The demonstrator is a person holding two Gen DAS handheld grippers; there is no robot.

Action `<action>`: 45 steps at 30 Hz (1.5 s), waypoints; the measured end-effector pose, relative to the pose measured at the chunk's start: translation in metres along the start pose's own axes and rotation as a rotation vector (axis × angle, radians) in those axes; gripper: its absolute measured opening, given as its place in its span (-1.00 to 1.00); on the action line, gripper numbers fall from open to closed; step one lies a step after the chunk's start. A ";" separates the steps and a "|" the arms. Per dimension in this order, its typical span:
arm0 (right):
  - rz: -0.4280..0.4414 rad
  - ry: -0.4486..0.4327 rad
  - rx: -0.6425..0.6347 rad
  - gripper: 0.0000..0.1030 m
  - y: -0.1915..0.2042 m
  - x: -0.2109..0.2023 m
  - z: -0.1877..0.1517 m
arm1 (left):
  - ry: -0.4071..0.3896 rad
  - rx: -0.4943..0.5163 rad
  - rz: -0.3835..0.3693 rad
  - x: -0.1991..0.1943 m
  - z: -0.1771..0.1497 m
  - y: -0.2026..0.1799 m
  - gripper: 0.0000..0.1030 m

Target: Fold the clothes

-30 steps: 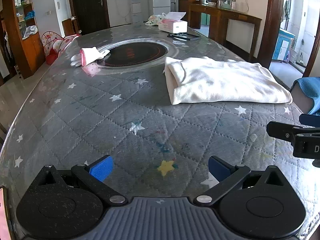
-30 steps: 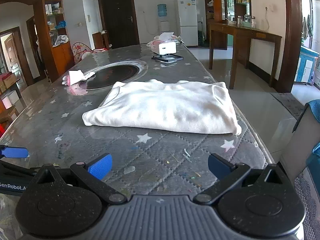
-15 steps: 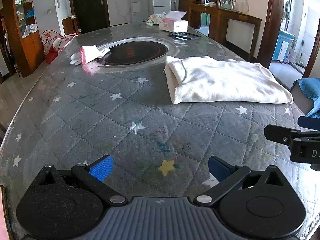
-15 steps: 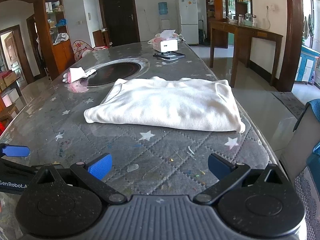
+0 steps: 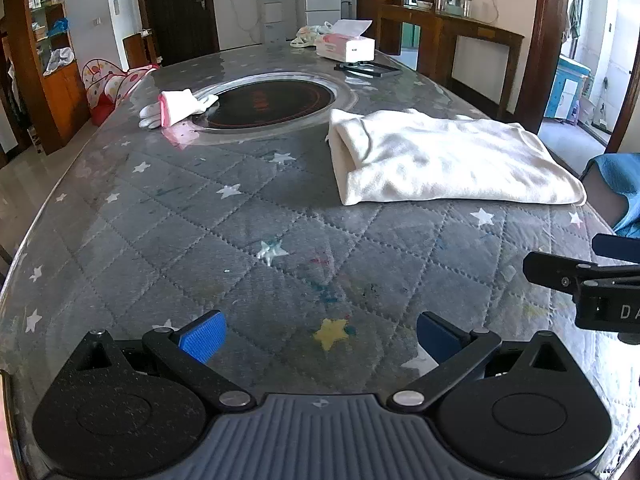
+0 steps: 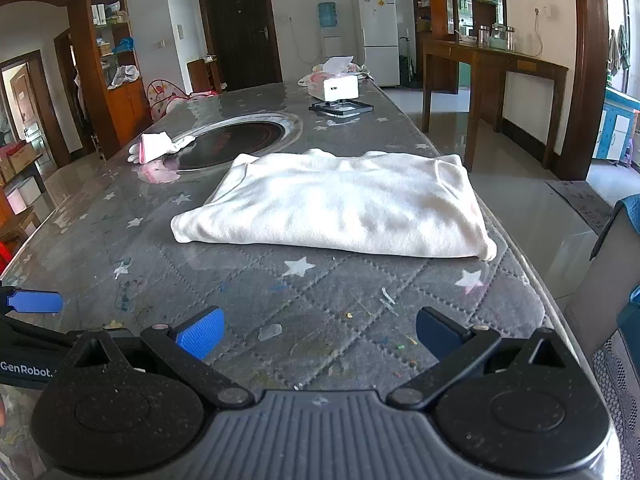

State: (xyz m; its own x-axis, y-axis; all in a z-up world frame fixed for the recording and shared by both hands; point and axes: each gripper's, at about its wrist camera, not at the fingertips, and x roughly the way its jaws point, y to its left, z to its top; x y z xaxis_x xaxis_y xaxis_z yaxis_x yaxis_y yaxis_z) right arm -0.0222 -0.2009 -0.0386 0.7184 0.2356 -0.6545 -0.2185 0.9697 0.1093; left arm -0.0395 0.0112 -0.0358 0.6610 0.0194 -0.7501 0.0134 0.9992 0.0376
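A cream garment (image 5: 448, 160) lies folded into a flat rectangle on the grey star-quilted table (image 5: 200, 232), towards its right edge; it also shows in the right wrist view (image 6: 340, 204). My left gripper (image 5: 320, 338) is open and empty, low over the table, well short of the garment. My right gripper (image 6: 318, 334) is open and empty, near the front edge, a short way before the garment. The right gripper's side shows at the right of the left wrist view (image 5: 592, 280).
A round black cooktop (image 5: 268, 104) is set in the table's middle. White and pink gloves (image 5: 176, 106) lie at its left. A tissue box (image 5: 346, 46) and a black tray (image 5: 368, 69) sit at the far end. A blue-draped chair (image 6: 624, 280) stands at the right.
Both grippers have drawn slightly nearer to the garment. The garment has not moved and both grippers stay open.
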 end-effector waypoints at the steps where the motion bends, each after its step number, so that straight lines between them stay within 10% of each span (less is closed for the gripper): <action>1: 0.001 0.000 0.001 1.00 0.000 0.000 0.000 | 0.001 0.000 0.000 0.000 0.000 0.000 1.00; 45: 0.000 0.004 0.005 1.00 0.002 -0.001 -0.002 | 0.006 0.017 -0.032 0.000 -0.001 -0.013 1.00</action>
State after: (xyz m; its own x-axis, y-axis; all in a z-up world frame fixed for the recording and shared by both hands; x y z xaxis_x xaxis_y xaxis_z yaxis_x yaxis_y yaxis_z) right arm -0.0252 -0.1991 -0.0393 0.7156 0.2353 -0.6577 -0.2153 0.9700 0.1127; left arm -0.0403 -0.0012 -0.0373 0.6559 -0.0121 -0.7548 0.0469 0.9986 0.0248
